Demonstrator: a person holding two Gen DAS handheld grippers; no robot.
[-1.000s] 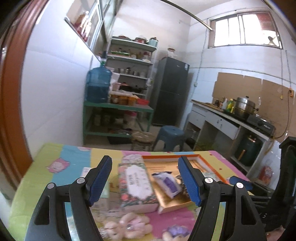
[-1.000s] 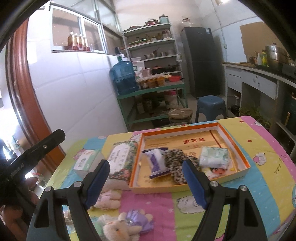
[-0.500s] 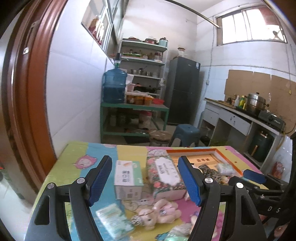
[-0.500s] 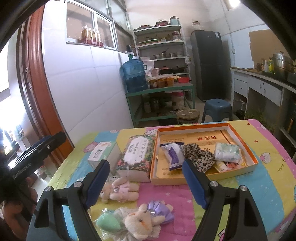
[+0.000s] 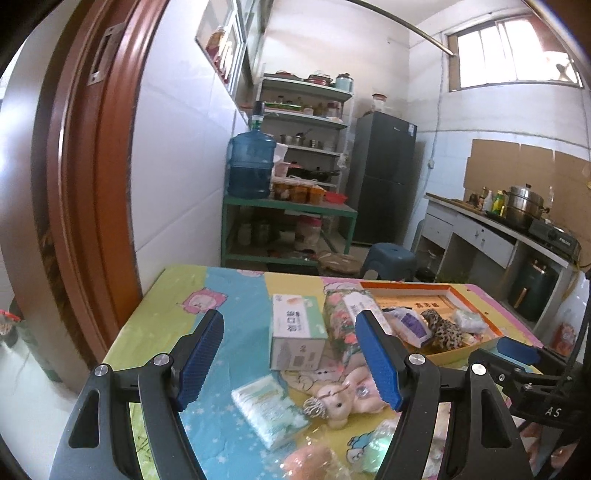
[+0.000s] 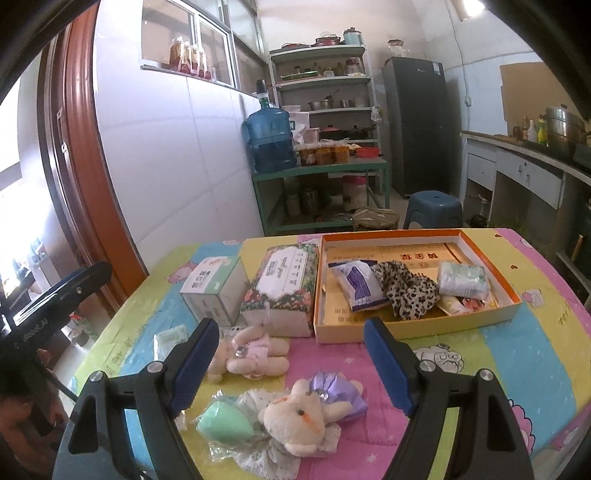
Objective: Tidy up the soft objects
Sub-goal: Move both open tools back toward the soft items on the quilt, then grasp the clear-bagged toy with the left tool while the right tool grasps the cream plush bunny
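Two plush toys beneath open right claw

Toy-strewn table, orange box

Daylight fills the room — the barred high window is blown out to white, and a ceiling lamp glares in the right wrist view. Strong fisheye bending curves the reddish-brown wooden door frame. Dark vignette rings the corners — nearest table items look soft and slightly blurred.
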